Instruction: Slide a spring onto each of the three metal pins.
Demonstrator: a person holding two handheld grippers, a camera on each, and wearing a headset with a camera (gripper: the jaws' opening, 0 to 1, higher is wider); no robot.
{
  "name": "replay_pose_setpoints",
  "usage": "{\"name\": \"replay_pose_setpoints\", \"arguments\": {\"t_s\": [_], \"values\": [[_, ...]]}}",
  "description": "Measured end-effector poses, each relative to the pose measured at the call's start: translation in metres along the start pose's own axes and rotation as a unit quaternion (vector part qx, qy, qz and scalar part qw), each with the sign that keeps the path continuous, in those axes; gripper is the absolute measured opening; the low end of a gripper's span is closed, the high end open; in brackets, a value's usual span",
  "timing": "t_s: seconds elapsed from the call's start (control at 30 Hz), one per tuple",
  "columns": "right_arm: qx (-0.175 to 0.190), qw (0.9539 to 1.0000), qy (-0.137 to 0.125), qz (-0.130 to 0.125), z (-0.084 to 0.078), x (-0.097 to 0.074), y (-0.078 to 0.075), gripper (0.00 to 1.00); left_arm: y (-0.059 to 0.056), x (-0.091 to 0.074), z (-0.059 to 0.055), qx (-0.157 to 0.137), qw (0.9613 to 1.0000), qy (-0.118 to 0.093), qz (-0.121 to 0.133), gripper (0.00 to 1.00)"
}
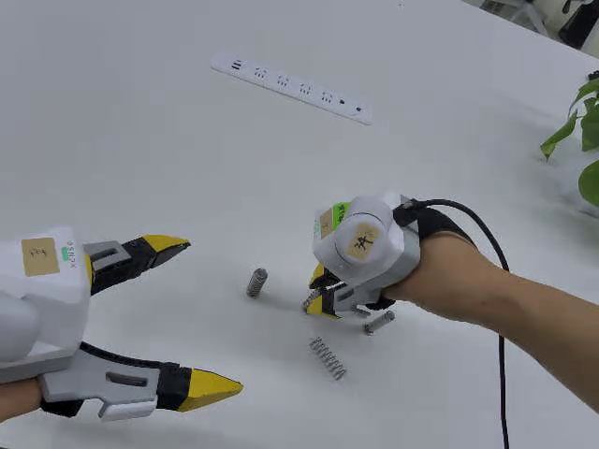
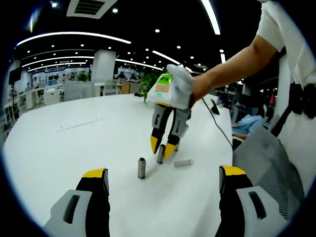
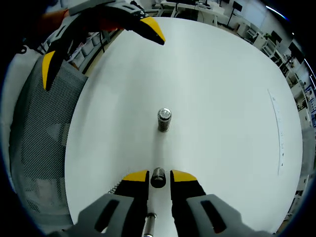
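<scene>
One sprung pin (image 1: 256, 282) stands finished on the tabletop (image 1: 140, 150). Right gripper (image 1: 316, 292) jaws pinch a second sprung pin (image 3: 158, 177) upright; left gripper (image 1: 208, 314) jaws spread wide. Loose spring (image 1: 328, 357) and bare pin (image 1: 379, 322) wait.

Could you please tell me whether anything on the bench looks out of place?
A bare pin lies on its side beside the right gripper, and a loose spring lies flat nearby, whereas the sprung pin and the gripped pin stand upright.

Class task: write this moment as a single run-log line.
left gripper open, clear of parts | right gripper shut on sprung pin | second sprung pin upright | loose spring and bare pin lying on table
</scene>
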State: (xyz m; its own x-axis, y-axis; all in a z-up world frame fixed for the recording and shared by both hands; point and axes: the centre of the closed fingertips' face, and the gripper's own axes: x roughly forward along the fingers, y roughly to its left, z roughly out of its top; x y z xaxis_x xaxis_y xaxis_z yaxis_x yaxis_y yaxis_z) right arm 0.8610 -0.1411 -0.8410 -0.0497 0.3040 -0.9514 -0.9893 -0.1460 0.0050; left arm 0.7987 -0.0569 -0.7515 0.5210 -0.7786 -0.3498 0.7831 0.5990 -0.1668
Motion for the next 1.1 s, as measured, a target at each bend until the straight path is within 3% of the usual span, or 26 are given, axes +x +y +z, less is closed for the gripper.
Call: {"name": "replay_pose_setpoints", "arguments": {"t_s": [0.2,0.4,0.5,0.6,0.8,0.97,1.1], "values": [[0.011,0.9996,-0.024,-0.002,0.005,-0.005,0.001,0.24,-0.001,-0.001,0.002,0.004,1.0000,0.002,0.000,0.94],[0.028,0.9985,-0.045,-0.016,0.006,-0.020,-0.001,0.27,-0.003,-0.002,0.002,0.009,0.9999,0.008,-0.001,0.93],[0.050,0.9955,-0.074,-0.032,0.011,-0.031,-0.001,0.28,-0.004,-0.002,0.003,0.012,0.9999,0.009,-0.001,0.93],[0.058,0.9937,-0.087,-0.040,0.009,-0.040,0.000,0.30,-0.004,-0.003,0.004,0.013,0.9999,0.011,0.000,0.93],[0.088,0.9859,-0.129,-0.060,0.010,-0.063,0.005,0.37,-0.005,-0.005,0.004,0.020,0.9996,0.019,-0.001,0.93],[0.109,0.9794,-0.154,-0.072,0.000,-0.078,0.010,0.46,-0.005,-0.007,0.004,0.027,0.9993,0.027,-0.001,0.92],[0.137,0.9701,-0.183,-0.081,-0.008,-0.092,0.016,0.51,-0.006,-0.008,0.007,0.034,0.9989,0.033,-0.002,0.92]]}}
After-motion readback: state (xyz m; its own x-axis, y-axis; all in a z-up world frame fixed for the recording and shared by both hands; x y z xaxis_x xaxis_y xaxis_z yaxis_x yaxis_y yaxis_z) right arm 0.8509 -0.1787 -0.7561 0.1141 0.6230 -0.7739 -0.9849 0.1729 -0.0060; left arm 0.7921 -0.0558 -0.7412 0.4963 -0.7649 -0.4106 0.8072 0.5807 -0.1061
